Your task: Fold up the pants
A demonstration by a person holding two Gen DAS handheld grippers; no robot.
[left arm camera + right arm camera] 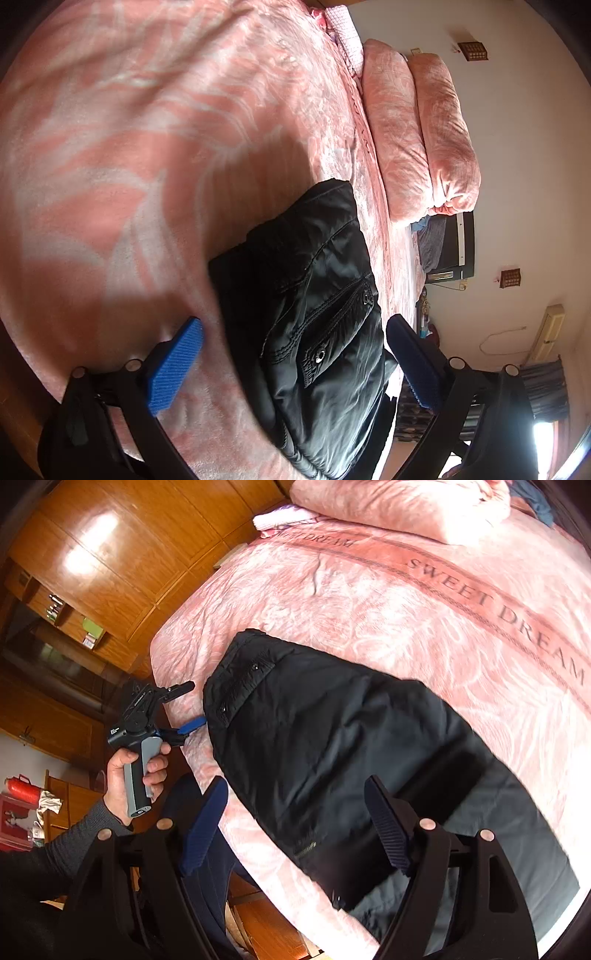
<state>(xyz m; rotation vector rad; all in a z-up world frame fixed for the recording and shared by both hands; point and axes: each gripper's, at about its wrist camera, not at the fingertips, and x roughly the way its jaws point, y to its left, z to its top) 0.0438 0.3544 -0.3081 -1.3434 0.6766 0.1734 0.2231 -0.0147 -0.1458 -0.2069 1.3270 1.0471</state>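
Folded black shiny quilted pants [332,746] are laid on the pink blanket-covered bed [369,602]; both the left gripper [295,354] and right gripper [295,827] are spread, nothing pinched.

You are working at a bed covered by a plush pink blanket with a pale leaf pattern [369,602]; a darker pink band across it reads "SWEET DREAM". Black, shiny quilted pants with snap-button pockets [332,746] lie flat on the blanket, running along the bed's near edge, their waist end toward the corner next to the wooden wardrobe. At the far end of the bed you see a folded pink plush quilt [421,133] resting on the blanket, with a pink-and-white checked cloth [347,33] just beside it.
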